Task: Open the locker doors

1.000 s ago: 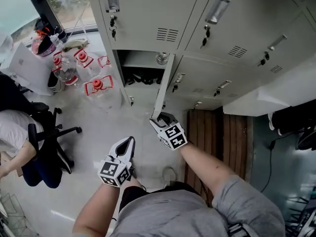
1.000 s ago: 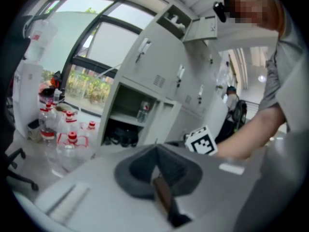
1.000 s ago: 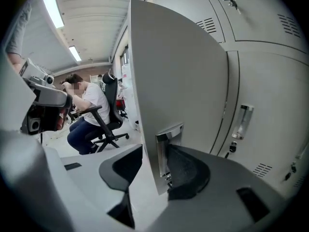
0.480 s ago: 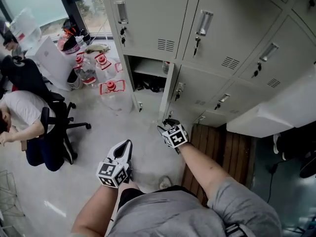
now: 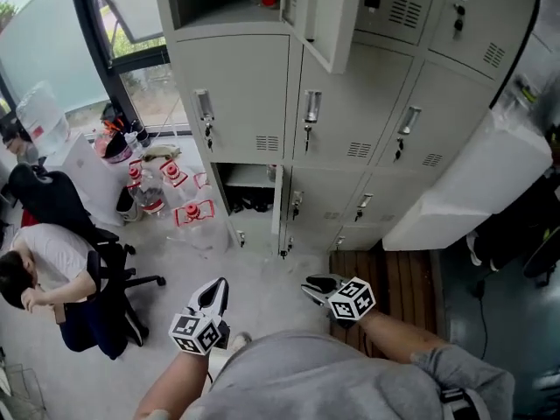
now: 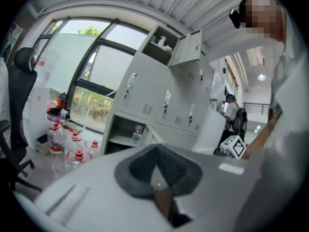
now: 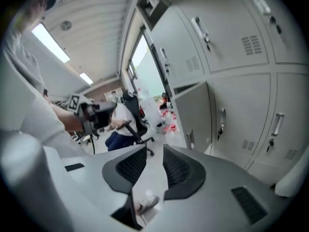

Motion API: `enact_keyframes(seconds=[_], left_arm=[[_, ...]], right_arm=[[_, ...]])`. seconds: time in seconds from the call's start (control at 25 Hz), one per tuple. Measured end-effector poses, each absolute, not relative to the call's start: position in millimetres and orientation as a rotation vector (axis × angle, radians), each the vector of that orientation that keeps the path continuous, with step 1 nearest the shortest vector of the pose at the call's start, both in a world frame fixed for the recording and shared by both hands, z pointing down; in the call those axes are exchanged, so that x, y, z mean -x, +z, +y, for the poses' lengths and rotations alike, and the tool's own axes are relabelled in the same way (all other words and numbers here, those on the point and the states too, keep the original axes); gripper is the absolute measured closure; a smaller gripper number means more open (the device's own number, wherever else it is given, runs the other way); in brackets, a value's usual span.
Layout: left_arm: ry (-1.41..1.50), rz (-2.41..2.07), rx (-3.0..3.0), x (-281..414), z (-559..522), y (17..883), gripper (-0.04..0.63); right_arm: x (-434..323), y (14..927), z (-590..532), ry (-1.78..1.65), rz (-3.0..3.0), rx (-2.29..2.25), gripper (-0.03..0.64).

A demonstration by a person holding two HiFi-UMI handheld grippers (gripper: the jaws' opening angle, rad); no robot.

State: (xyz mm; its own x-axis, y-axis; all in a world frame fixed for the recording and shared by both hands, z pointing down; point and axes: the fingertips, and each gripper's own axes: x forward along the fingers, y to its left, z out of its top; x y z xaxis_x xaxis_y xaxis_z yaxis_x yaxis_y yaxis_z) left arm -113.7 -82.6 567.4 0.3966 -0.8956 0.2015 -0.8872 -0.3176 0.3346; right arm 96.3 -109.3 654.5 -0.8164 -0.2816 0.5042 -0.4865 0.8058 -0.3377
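A bank of grey lockers (image 5: 350,138) stands ahead. The bottom left door (image 5: 278,206) hangs ajar beside its open compartment (image 5: 248,191). An upper door (image 5: 328,11) is swung out too. My right gripper (image 5: 312,284) hovers low over the floor, apart from every door; its jaws are closing with nothing between them. In the right gripper view the gripper (image 7: 154,153) shows a gap, with the ajar door (image 7: 193,112) beyond. My left gripper (image 5: 216,291) hangs near my body, shut and empty. In the left gripper view its jaws (image 6: 157,153) meet, lockers (image 6: 159,100) far off.
A person (image 5: 39,274) sits in a black office chair (image 5: 118,278) at the left. Water bottles with red caps (image 5: 175,191) stand by the window. A wooden slatted platform (image 5: 394,274) lies at the lockers' foot, with a large white box (image 5: 464,178) to the right.
My right gripper has left the bottom door's edge and drawn back down toward me. The head view has tilted up, showing the upper lockers and an open top door. The left gripper barely moved.
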Motion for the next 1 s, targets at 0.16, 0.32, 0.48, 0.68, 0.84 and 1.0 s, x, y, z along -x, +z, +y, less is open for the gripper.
enact_keyframes(seconds=[0.16,0.32,0.48,0.68,0.84,1.0], left_arm=[[-0.059,-1.449,-2.386,125,-97,536,0.592],[-0.011,-1.352,-2.435,131,-106,528,0.595],[-0.037,-1.292,-2.473,137,-121,518,0.594],[-0.088,-1.267,-2.487,138,-127,512,0.592],[-0.081,-1.263,-2.463,138,-128,520,0.592],[-0.061,-1.267,-2.440,132,-134,534,0.592]], right_arm=[[-113,561,-137,0.593,-2.728,-0.908,0.584],[-109,526,-139,0.565,-2.772,-1.023,0.589],[-102,524,-132,0.531,-2.747,-1.049,0.589],[-101,531,-131,0.544,-2.714,-1.081,0.589],[-98,539,-143,0.548,-2.691,-1.089,0.588],[-98,569,-174,0.526,-2.622,-1.063,0.588]])
